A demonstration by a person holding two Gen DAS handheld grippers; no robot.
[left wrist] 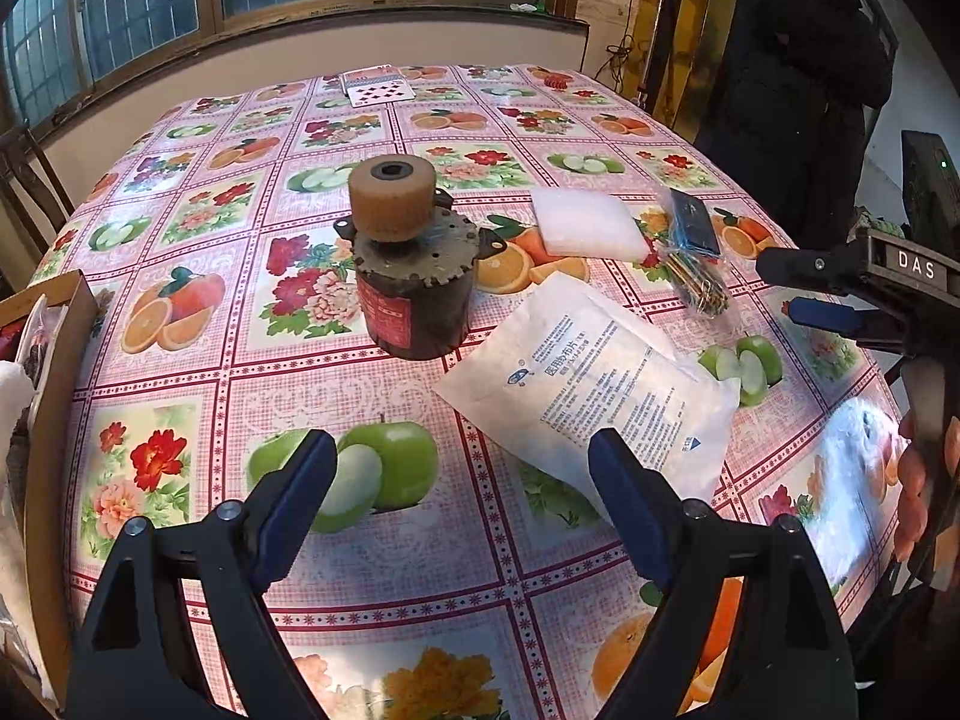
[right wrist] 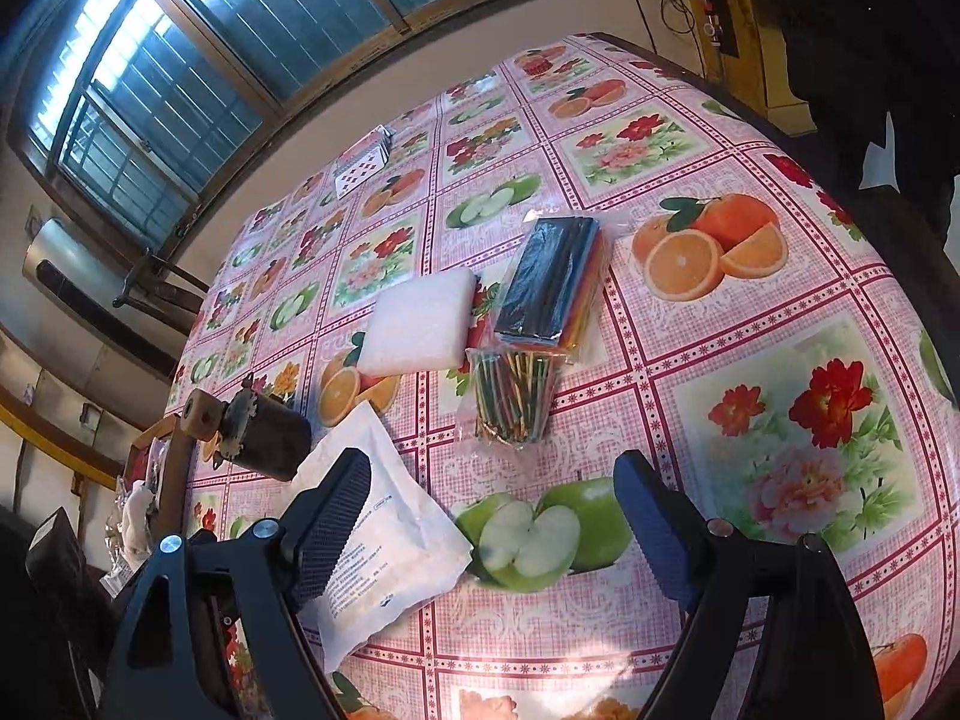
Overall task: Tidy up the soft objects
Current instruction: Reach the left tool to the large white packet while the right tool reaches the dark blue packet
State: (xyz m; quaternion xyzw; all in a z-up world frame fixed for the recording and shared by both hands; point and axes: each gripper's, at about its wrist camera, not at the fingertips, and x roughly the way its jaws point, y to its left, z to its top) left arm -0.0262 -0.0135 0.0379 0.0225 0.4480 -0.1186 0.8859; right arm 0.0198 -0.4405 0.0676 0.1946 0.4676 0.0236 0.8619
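Observation:
A white flat printed packet (left wrist: 600, 384) lies on the fruit-pattern tablecloth (left wrist: 240, 324), just ahead and right of my left gripper (left wrist: 462, 456), which is open and empty above the cloth. Behind the packet lies a white soft pad (left wrist: 585, 222), with a clear bag of coloured sheets and sticks (left wrist: 696, 246) beside it. My right gripper (left wrist: 780, 287) comes in from the right, open. In the right wrist view the right gripper (right wrist: 492, 468) hovers open, and its left finger overlaps the packet (right wrist: 384, 540). The pad (right wrist: 420, 324) and the bag (right wrist: 540, 312) lie farther ahead.
A dark motor with a brown roller (left wrist: 408, 264) stands mid-table, also seen at left as the motor (right wrist: 258, 426). A cardboard box (left wrist: 54, 360) with items sits at the left edge. Playing cards (left wrist: 378, 87) lie far back. A person in a dark coat (left wrist: 804, 60) stands beyond the table's right corner.

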